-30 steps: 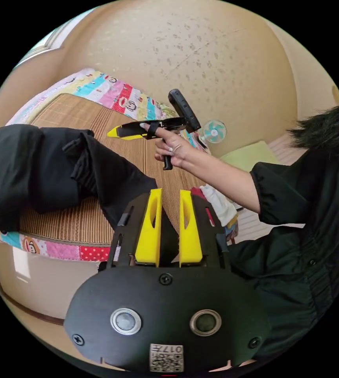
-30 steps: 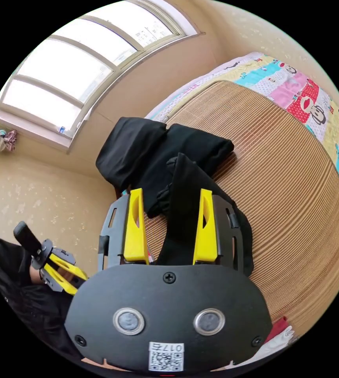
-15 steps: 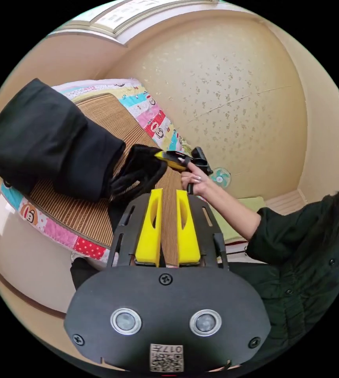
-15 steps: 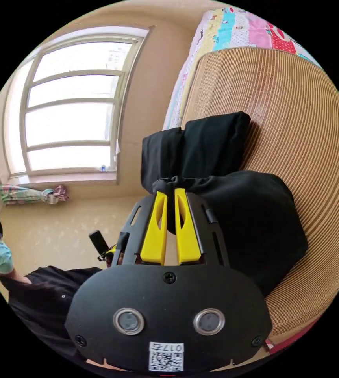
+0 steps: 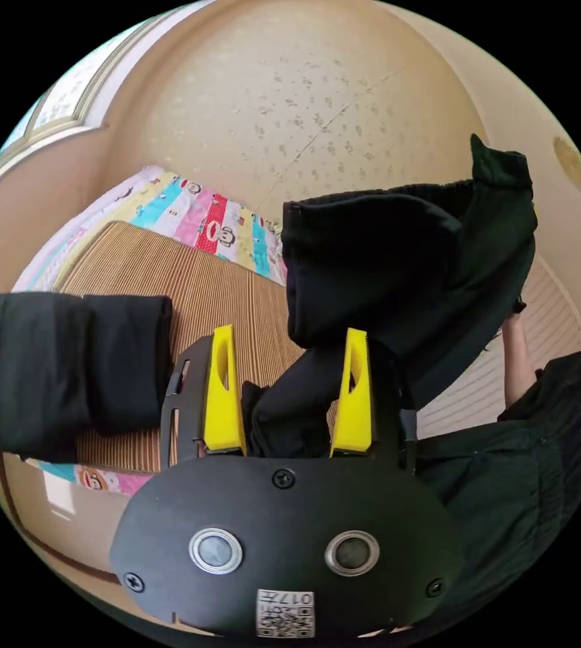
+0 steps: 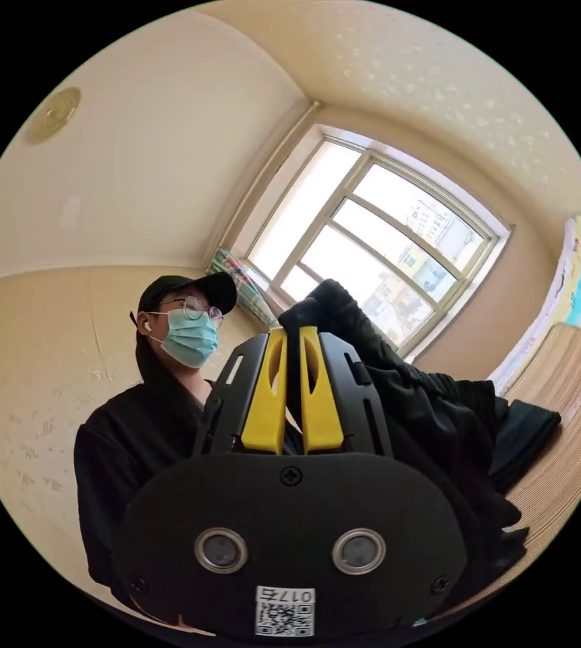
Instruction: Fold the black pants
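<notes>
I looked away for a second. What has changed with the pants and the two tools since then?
The right tool closed on the black pants and lifted them off the mat into the air. The left tool opened, with cloth hanging between its jaws. The folded black pile stayed on the mat.

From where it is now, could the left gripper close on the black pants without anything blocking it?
Probably yes. The left gripper is open, and a hanging part of the black pants already lies between its yellow jaws over the woven straw mat. Nothing sits in between. The right gripper holds the pants up.
</notes>
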Demonstrator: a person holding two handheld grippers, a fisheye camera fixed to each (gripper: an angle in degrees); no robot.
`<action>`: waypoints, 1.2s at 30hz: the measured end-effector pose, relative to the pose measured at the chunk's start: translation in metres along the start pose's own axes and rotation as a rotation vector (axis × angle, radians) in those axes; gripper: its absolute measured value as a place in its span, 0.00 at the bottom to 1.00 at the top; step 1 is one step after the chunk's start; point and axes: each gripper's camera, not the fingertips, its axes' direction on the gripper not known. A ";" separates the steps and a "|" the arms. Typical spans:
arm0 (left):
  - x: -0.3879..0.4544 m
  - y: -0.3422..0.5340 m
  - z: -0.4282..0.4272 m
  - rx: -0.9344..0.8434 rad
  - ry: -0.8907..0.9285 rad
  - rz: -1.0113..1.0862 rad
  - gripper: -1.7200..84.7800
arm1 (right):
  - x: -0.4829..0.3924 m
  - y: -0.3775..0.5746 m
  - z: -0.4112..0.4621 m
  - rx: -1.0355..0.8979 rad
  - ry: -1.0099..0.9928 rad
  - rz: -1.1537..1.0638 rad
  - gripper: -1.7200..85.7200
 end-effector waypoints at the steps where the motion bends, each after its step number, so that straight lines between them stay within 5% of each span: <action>1: 0.002 -0.015 0.002 0.018 0.097 0.037 0.30 | -0.032 -0.015 0.006 -0.042 -0.003 -0.075 0.06; 10: 0.073 -0.191 0.107 -0.009 1.026 0.190 0.34 | -0.202 -0.080 0.027 -0.166 0.000 -0.408 0.05; 13: 0.128 -0.227 0.089 0.034 1.326 0.360 0.15 | -0.240 -0.088 0.011 -0.136 0.100 -0.441 0.05; 18: 0.160 -0.217 -0.050 0.479 1.002 0.456 0.08 | -0.323 -0.050 -0.041 0.111 0.416 -0.553 0.05; 20: 0.181 -0.224 -0.088 0.508 0.808 0.481 0.08 | -0.348 -0.036 -0.055 0.236 0.802 -0.533 0.05; 24: 0.227 -0.298 -0.065 0.381 0.398 0.439 0.08 | -0.303 -0.075 -0.079 0.269 1.270 -0.400 0.06; 29: 0.189 -0.442 0.128 0.074 0.069 0.180 0.12 | -0.078 -0.204 -0.188 0.257 1.794 -0.003 0.07; 31: 0.137 -0.450 0.184 -0.033 -0.005 0.052 0.15 | -0.019 -0.205 -0.219 0.255 1.801 0.217 0.08; 33: 0.108 -0.424 0.195 -0.011 -0.005 0.059 0.15 | 0.015 -0.183 -0.224 0.262 1.710 0.173 0.10; 36: 0.059 -0.343 0.229 -0.114 -0.074 0.105 0.15 | 0.095 -0.117 -0.206 -0.028 1.691 0.139 0.11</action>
